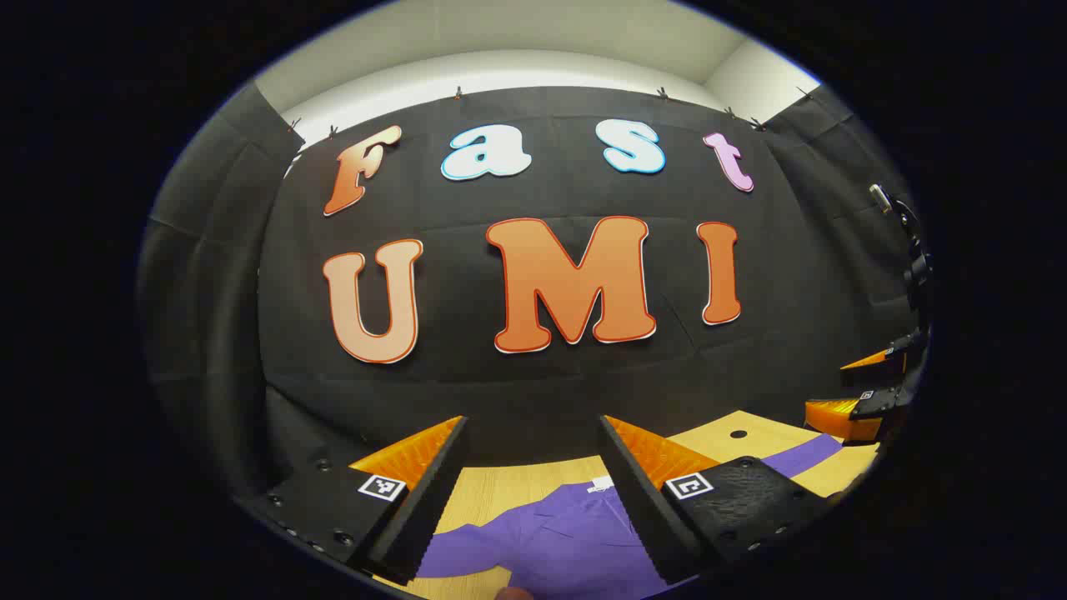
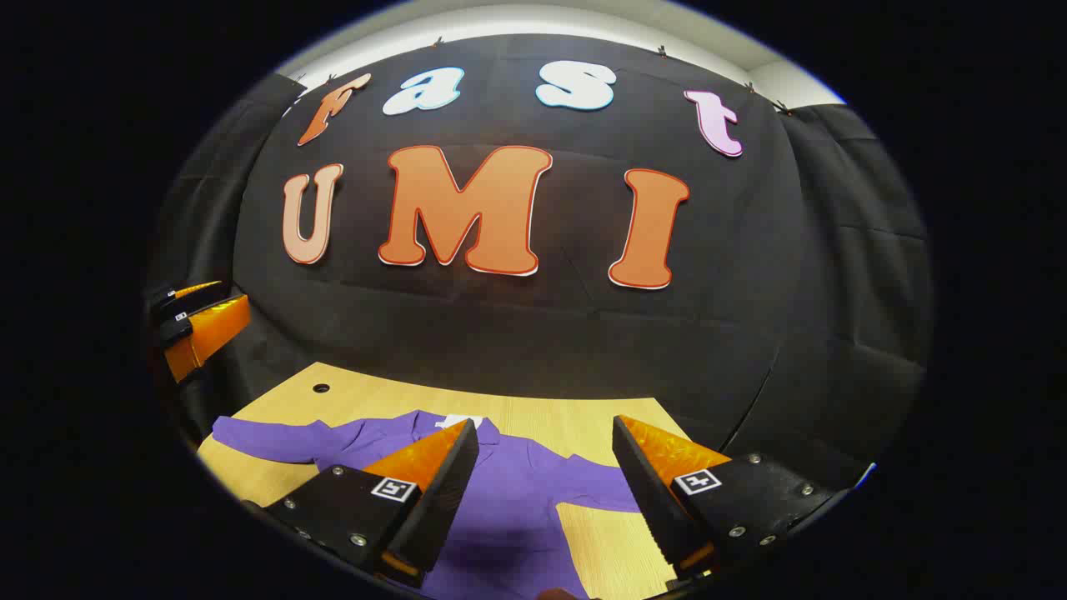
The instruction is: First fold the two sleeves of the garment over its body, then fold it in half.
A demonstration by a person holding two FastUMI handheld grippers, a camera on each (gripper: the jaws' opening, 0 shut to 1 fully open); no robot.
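Overhead, both the left gripper (image 1: 533, 487) and right gripper (image 2: 546, 492) gape wide above the purple garment (image 2: 500, 483), its white neck label (image 2: 459, 421) unreadable at twelve o'clock.

The garment (image 2: 508, 492) is soft matt cloth, spread on a smooth, pale wood-grain table (image 2: 583, 425).

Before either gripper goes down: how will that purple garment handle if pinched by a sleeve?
Likely floppy: the purple garment lies flat on the wooden table, sleeves spread and softly wrinkled. Probably light, thin fabric, so a lifted sleeve should drape and trail. It may slide on the smooth tabletop rather than stay put.
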